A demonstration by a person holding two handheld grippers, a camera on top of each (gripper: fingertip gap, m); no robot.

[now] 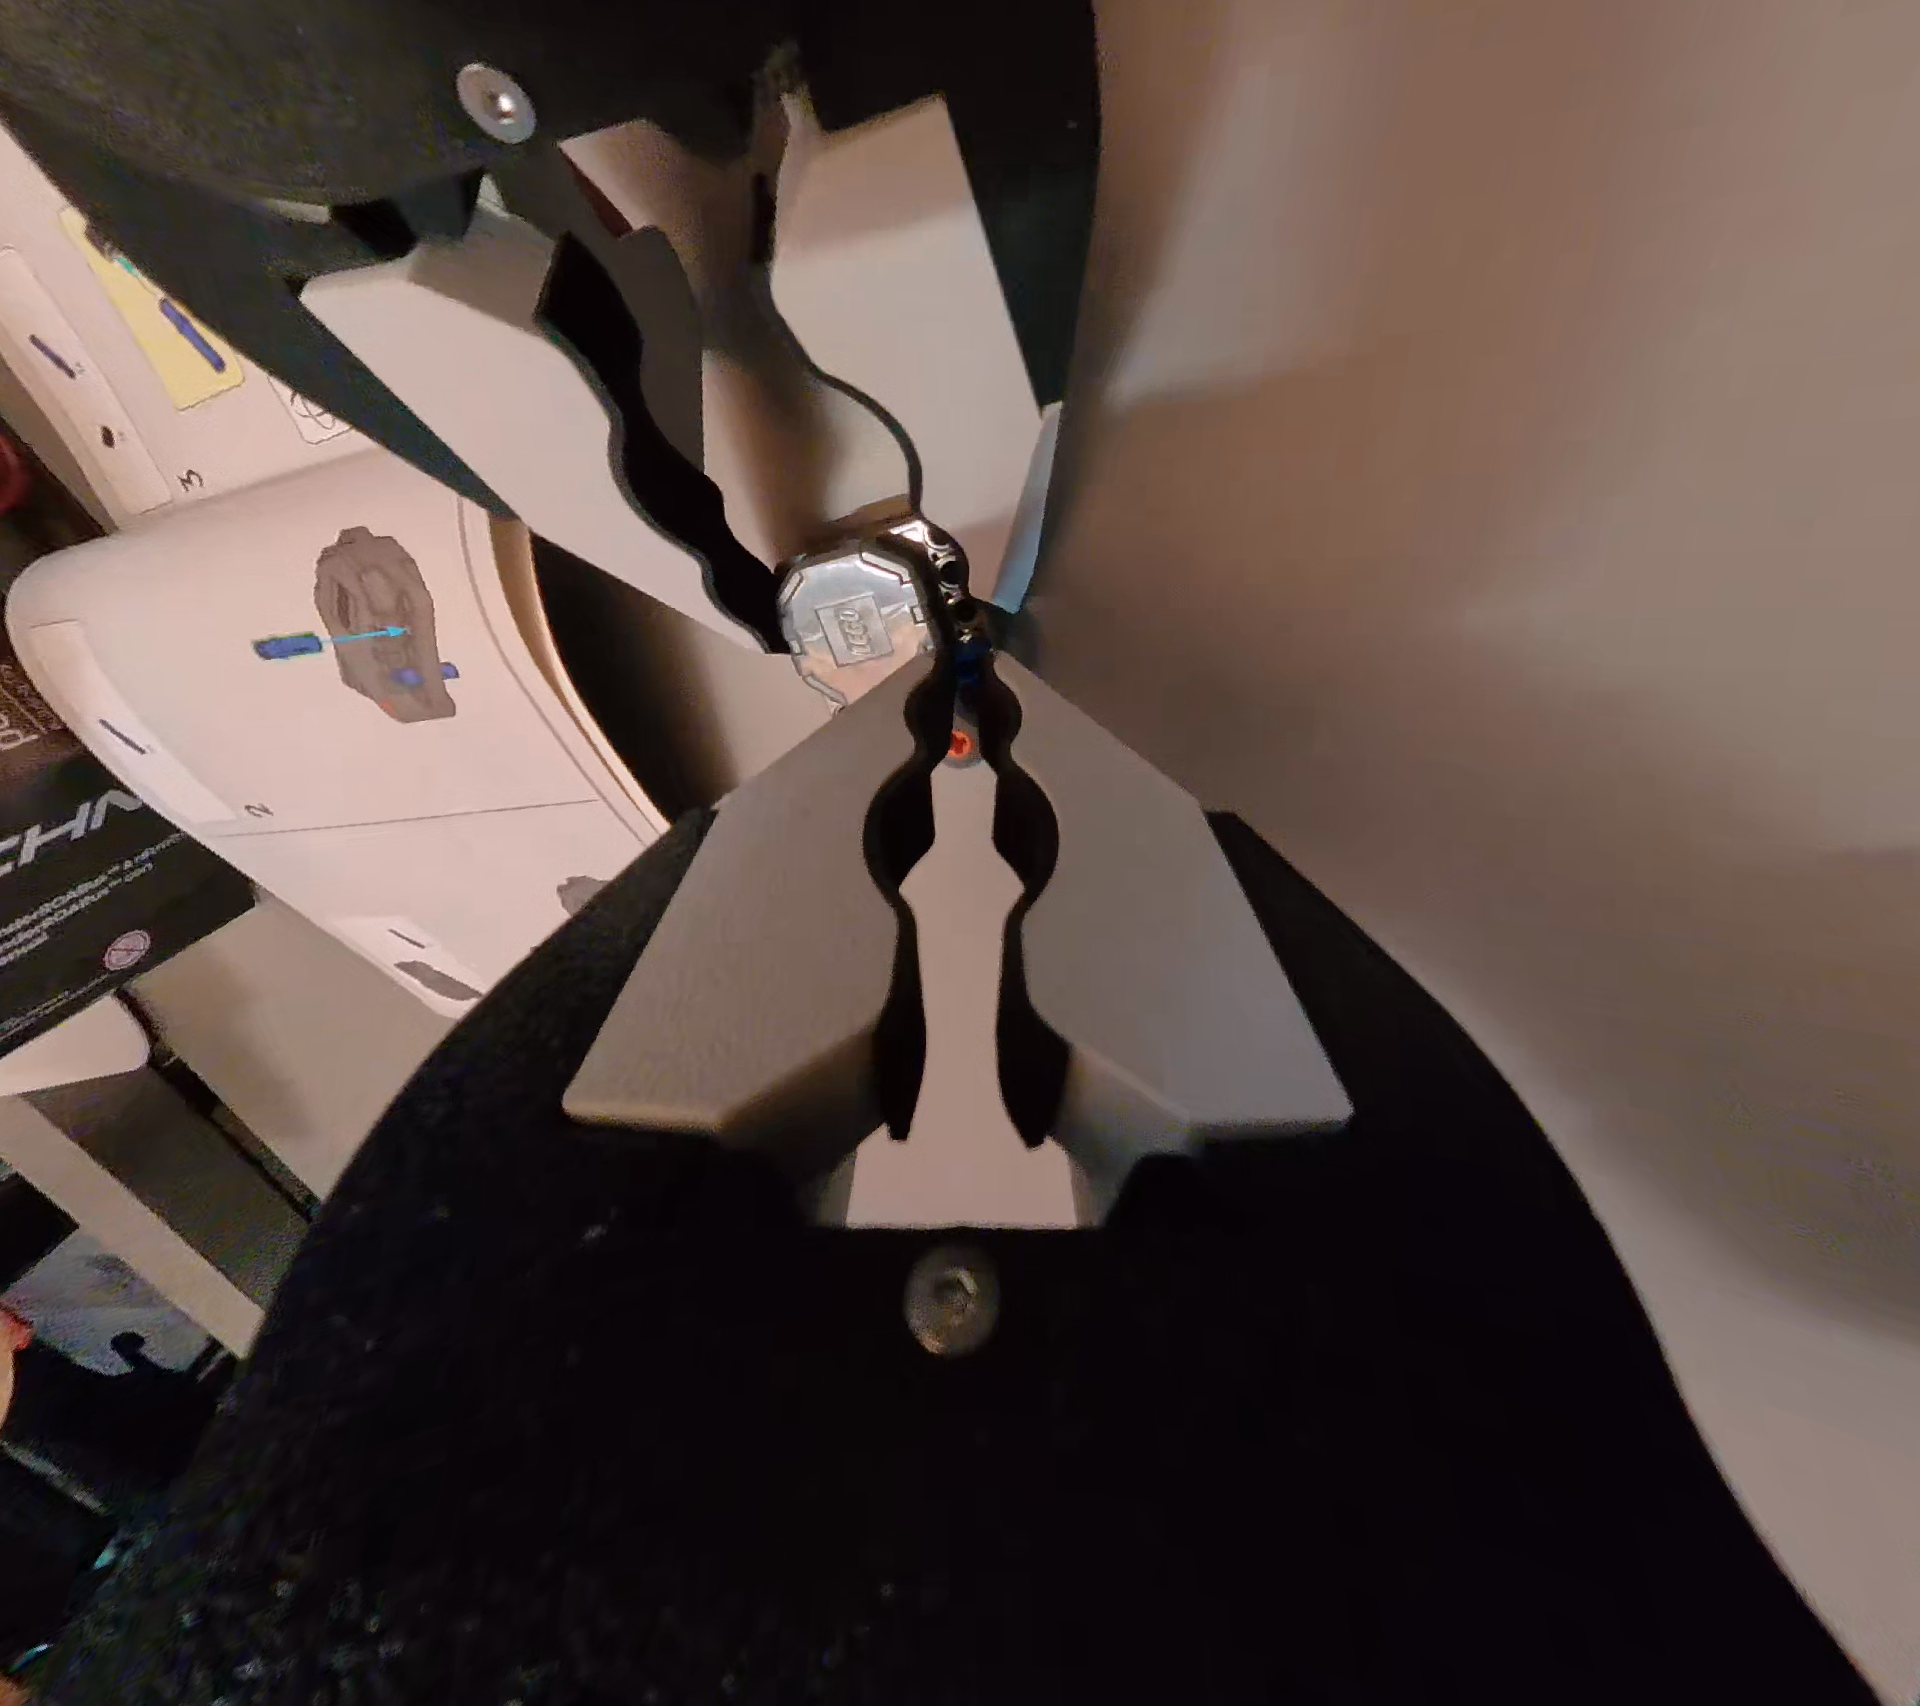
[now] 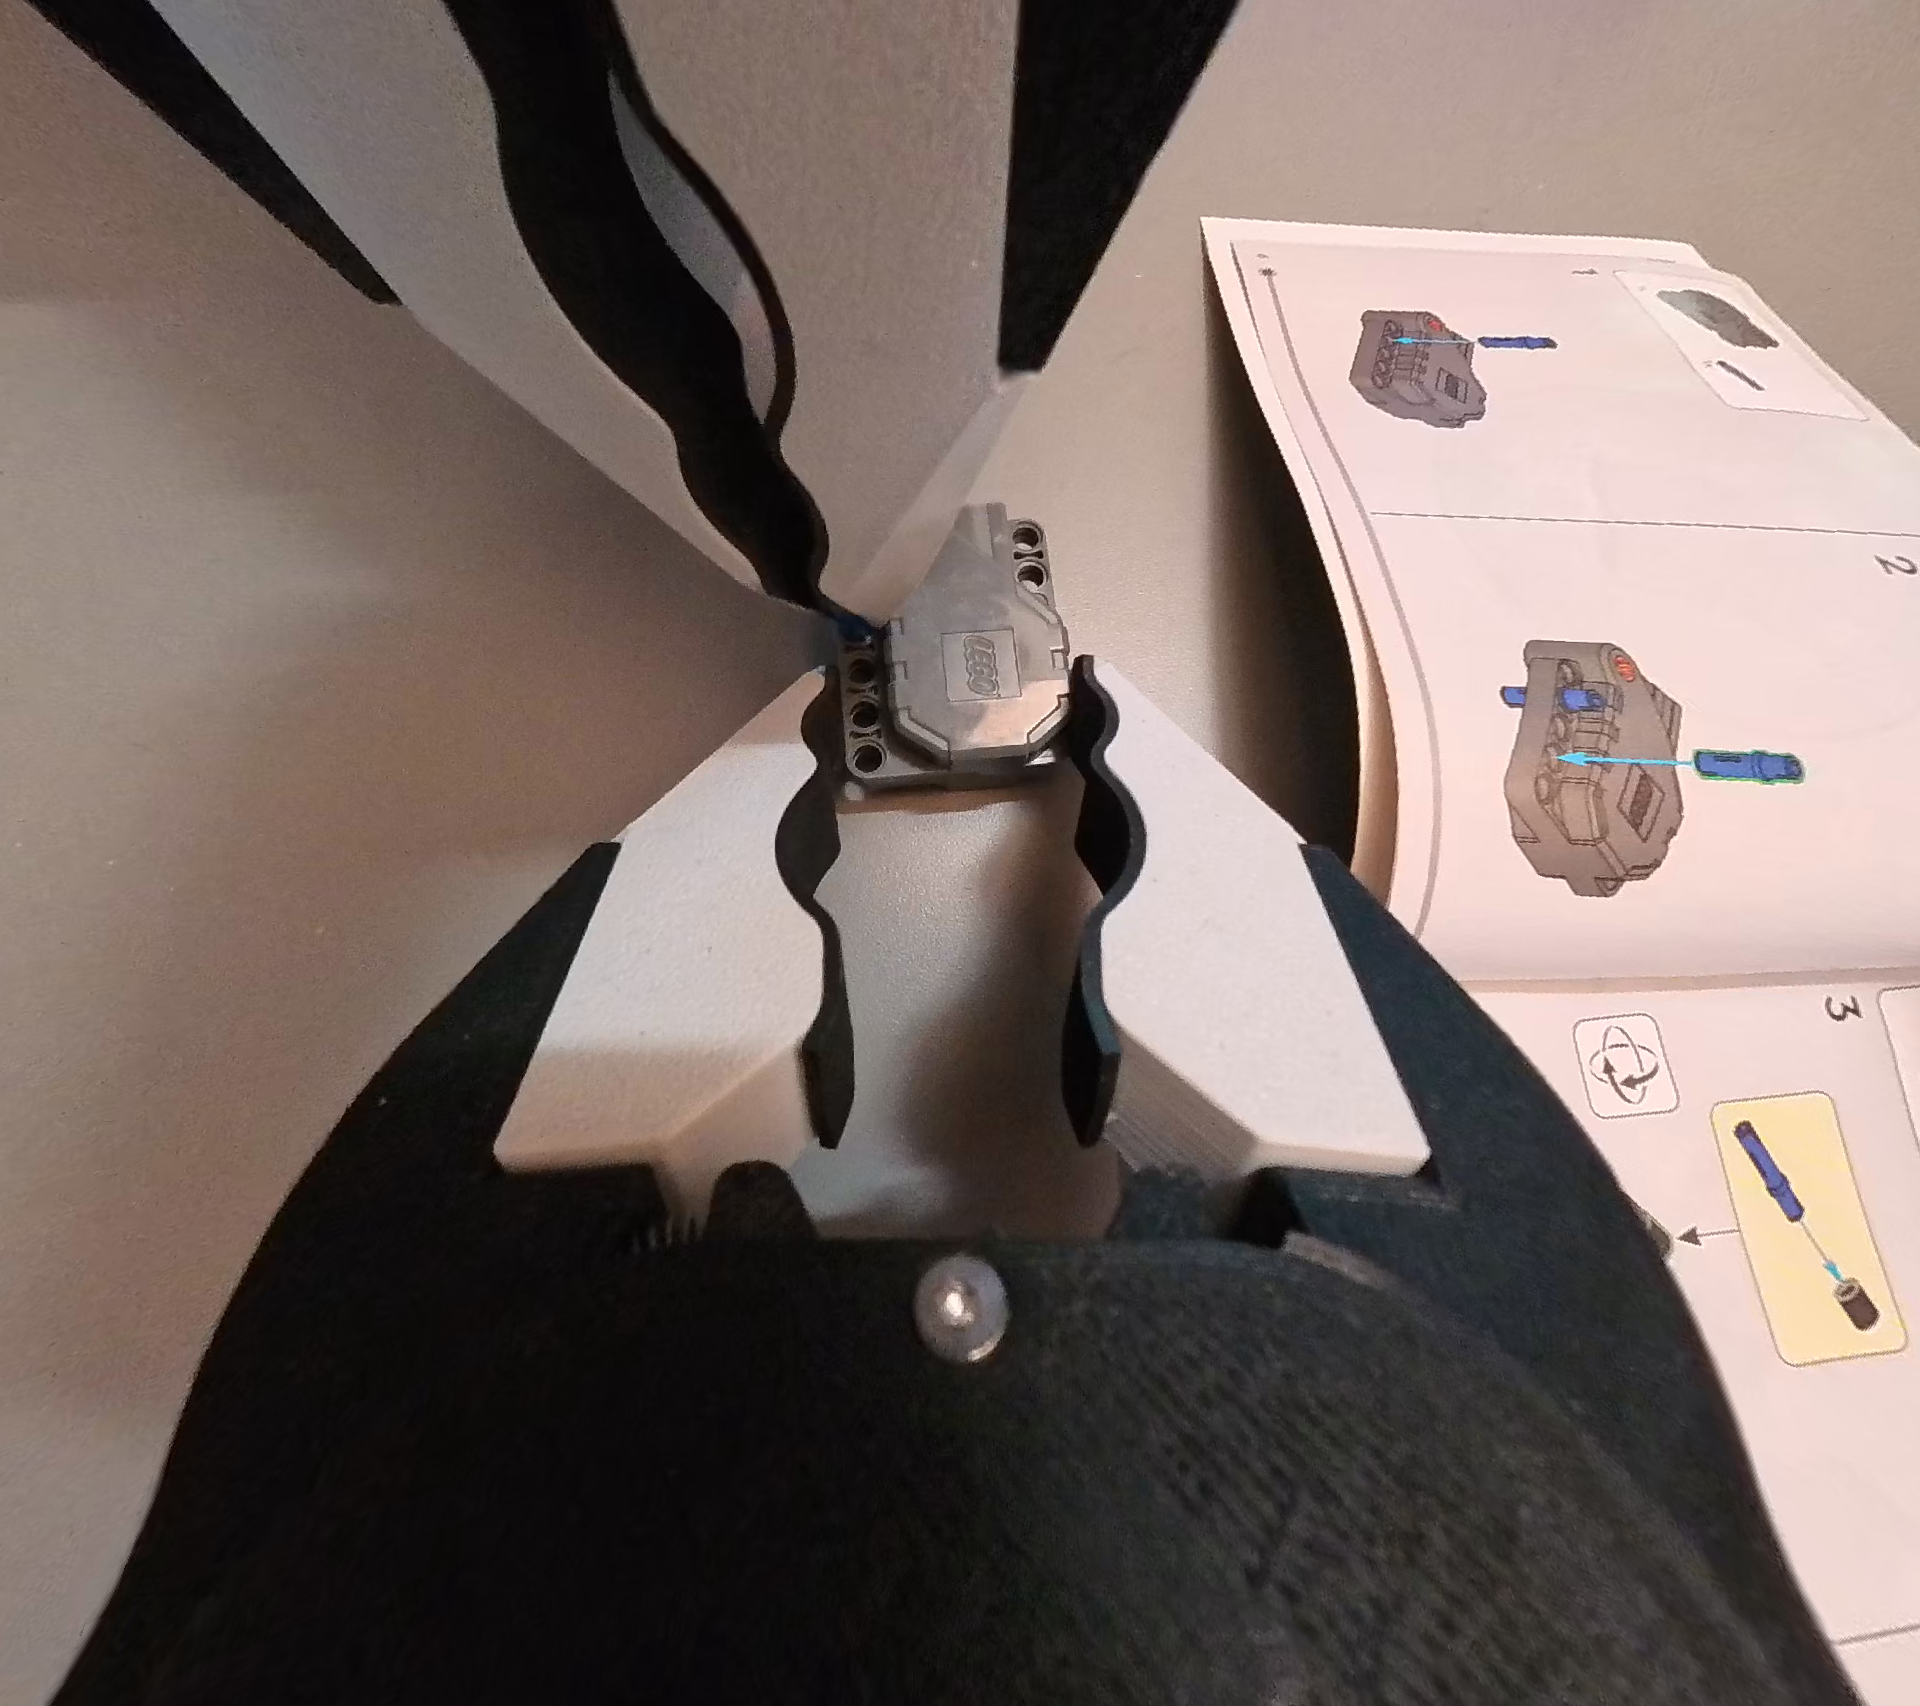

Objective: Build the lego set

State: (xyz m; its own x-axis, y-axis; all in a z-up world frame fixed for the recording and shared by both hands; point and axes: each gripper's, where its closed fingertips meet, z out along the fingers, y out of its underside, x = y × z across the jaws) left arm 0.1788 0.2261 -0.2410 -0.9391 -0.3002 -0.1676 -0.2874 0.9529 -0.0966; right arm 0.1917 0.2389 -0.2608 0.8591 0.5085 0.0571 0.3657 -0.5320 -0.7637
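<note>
My right gripper [image 2: 961, 721] has its jaws parted to the width of the grey plastic motor block with a row of round pin holes down one edge [image 2: 961, 685], and they clamp it by its two sides, holding it up above the pale worktop [image 2: 260, 513]. My left gripper [image 1: 961, 700] comes at it from the opposite side: its jaws are nearly closed, pinching a small dark-blue plastic pin [image 1: 968, 654] whose tip sits right at the block's holed edge. From the left wrist view I think the pin has entered a hole, but the spot is dark and cramped, so I can't be sure. The block's broad face is smooth, slightly glossy silver-grey with a raised rectangular badge; an orange dot [image 1: 961, 744] shows between the left jaws. An open white instruction booklet with step drawings [image 2: 1621, 721] lies on the worktop to the right of the block.
</note>
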